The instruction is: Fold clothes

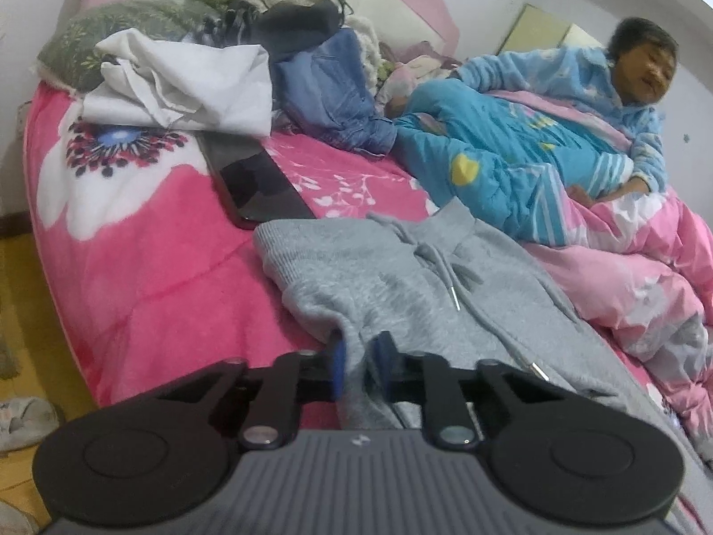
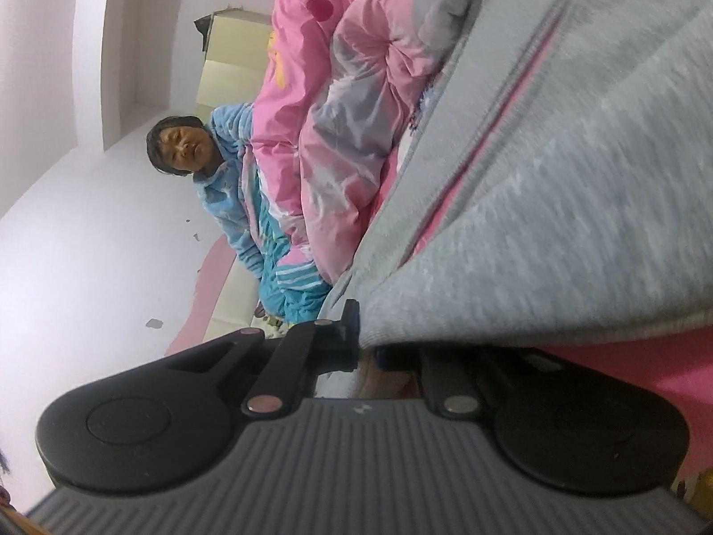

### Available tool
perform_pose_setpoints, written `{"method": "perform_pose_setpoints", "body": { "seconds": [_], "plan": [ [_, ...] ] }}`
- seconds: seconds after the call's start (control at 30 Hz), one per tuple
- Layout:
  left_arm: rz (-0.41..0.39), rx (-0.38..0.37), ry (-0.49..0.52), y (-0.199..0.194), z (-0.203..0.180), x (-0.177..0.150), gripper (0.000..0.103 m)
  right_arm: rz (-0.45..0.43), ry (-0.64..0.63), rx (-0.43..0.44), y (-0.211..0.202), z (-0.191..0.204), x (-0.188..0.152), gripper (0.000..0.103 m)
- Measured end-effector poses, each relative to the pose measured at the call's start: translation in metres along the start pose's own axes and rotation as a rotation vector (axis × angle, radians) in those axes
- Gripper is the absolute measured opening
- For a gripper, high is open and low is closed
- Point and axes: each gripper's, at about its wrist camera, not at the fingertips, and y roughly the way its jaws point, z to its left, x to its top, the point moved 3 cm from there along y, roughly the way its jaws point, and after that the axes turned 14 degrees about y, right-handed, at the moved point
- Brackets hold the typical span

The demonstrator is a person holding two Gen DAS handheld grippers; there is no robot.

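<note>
I see grey sweatpants [image 1: 401,276] spread on pink bed [image 1: 133,240], waistband away from me. Left tongs [image 1: 358,368] pinch fabric fold. Right tongs [image 2: 367,343] pinch hem edge. Risks: thin bite slips; drawstring [image 1: 445,276] snags; phone [image 1: 263,187] beside waistband gets dragged.

Bare pink blanket [image 1: 147,267] lies left of a black phone [image 1: 263,187].

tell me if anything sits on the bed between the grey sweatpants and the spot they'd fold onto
The left gripper is already shut on the grey sweatpants. A dark phone lies just beyond the waistband on the pink blanket, touching or nearly so.
</note>
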Motion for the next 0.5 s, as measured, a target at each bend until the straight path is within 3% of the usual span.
{"method": "perform_pose_setpoints", "body": {
  "seconds": [0.3,0.5],
  "plan": [
    [-0.144,-0.037,0.026,-0.006,-0.040,0.057,0.009,-0.035,-0.167,0.032,0.022,0.052,0.032,0.004],
    [-0.173,-0.042,0.114,0.050,-0.101,0.106,0.006,-0.038,-0.232,0.072,0.065,0.084,0.083,0.004]
  ]
}}
